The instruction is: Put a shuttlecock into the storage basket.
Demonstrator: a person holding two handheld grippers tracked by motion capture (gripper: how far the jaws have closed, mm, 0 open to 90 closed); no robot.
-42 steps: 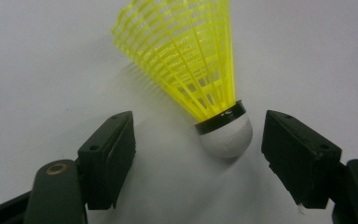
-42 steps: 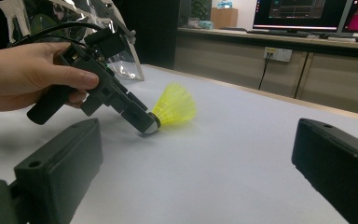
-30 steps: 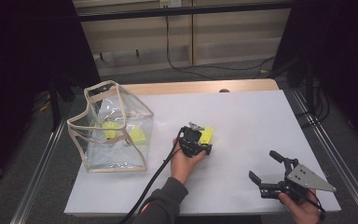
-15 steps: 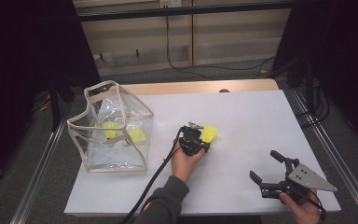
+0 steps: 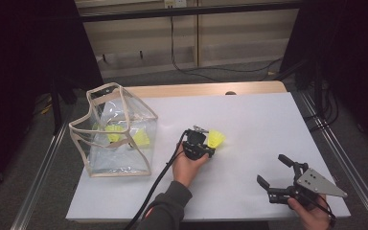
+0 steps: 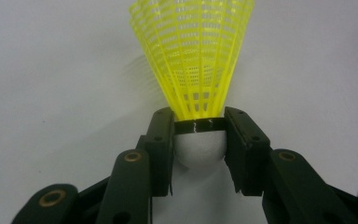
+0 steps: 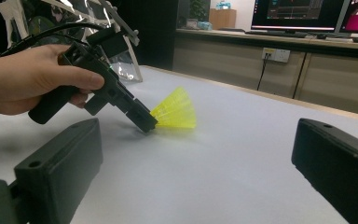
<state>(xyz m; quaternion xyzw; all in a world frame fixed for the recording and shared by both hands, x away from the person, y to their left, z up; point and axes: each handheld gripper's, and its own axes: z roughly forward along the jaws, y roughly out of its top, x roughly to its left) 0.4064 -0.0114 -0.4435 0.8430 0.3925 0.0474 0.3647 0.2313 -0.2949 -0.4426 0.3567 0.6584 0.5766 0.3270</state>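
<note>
White table (image 5: 249,120) w/ wood far edge: left gripper (image 5: 210,146) just clamped yellow shuttlecock (image 5: 216,139), right gripper (image 5: 275,176) agape, holding nothing

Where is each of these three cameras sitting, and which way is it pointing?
High view: above the table, looking down; both forearms, left gripper, right gripper.
Left gripper view: rides the left gripper, looking along its jaws shut on the yellow shuttlecock.
Right gripper view: rides the right gripper, looking low across the table; its jaws stand open.
All three share the shuttlecock.
</note>
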